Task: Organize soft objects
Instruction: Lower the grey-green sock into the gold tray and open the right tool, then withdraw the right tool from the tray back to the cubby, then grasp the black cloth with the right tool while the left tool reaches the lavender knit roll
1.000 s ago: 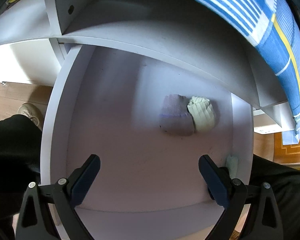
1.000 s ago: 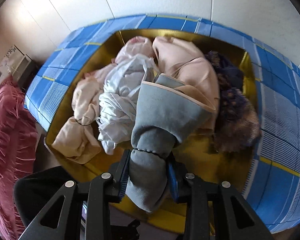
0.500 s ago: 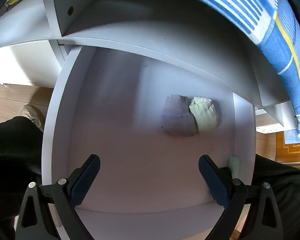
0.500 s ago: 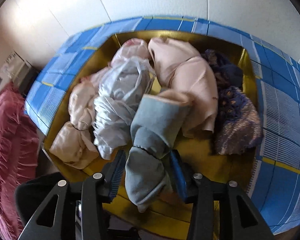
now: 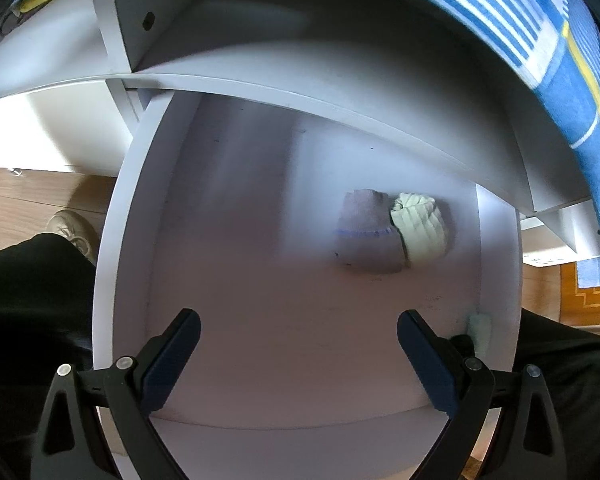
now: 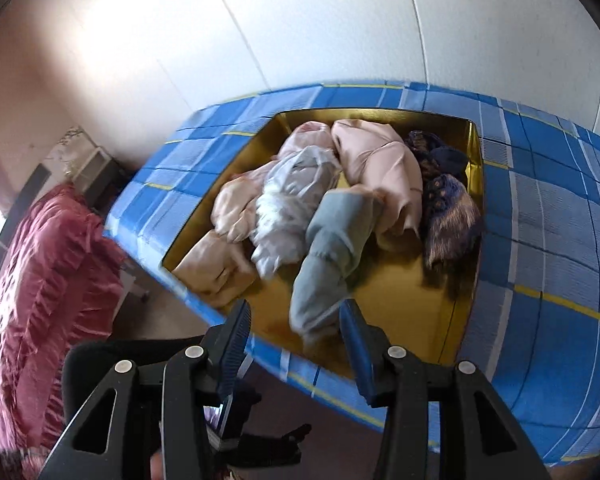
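Right claw (image 6: 296, 330) apart, jaws just opened, clear of the tied grey-blue cloth bundle (image 6: 332, 252) lying in the gold tray (image 6: 440, 320) among pink bundles, left claw (image 5: 298, 350) wide apart over white drawer (image 5: 112, 264), lilac and pale green rolled socks (image 5: 392, 232) far right inside

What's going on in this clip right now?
A person is sorting soft items with a gripper in each hand. The right gripper has just been opening; its pads stand clear of the grey-blue bundle, which lies in the gold tray among other rolled clothes. The left gripper is open and empty above a white drawer, where a grey sock roll and a pale green one lie side by side, touching.
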`<control>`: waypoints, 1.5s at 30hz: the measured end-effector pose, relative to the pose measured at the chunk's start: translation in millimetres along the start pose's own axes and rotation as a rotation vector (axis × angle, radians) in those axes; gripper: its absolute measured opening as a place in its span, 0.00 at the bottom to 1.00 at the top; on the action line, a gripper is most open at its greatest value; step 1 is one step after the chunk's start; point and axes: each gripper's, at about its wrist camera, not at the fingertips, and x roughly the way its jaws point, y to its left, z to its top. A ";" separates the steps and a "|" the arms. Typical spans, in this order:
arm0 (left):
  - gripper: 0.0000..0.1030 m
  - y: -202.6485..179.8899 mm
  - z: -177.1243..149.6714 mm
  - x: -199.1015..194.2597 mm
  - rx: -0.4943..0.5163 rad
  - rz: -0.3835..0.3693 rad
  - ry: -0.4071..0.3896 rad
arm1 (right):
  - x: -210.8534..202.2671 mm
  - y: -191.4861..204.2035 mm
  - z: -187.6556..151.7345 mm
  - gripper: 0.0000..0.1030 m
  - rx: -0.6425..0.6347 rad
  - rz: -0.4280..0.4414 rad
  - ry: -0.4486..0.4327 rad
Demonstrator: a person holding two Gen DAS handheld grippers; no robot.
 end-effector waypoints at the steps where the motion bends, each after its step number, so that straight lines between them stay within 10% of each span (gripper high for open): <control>1: 0.97 0.6 -0.3 0.0 0.000 0.004 0.000 | -5.3 1.7 -9.1 0.45 -0.020 0.007 -0.007; 7: 0.97 4.7 -1.4 1.9 -0.016 0.011 0.007 | -24.3 -3.7 -90.9 0.45 -0.027 0.018 0.014; 14: 0.97 -4.8 -2.2 7.6 0.022 0.029 0.011 | -53.7 -102.9 -158.2 0.46 0.318 -0.090 -0.019; 45: 0.97 -22.3 -8.0 19.1 0.118 0.041 0.034 | 138.8 -154.1 -276.2 0.47 0.648 -0.259 0.698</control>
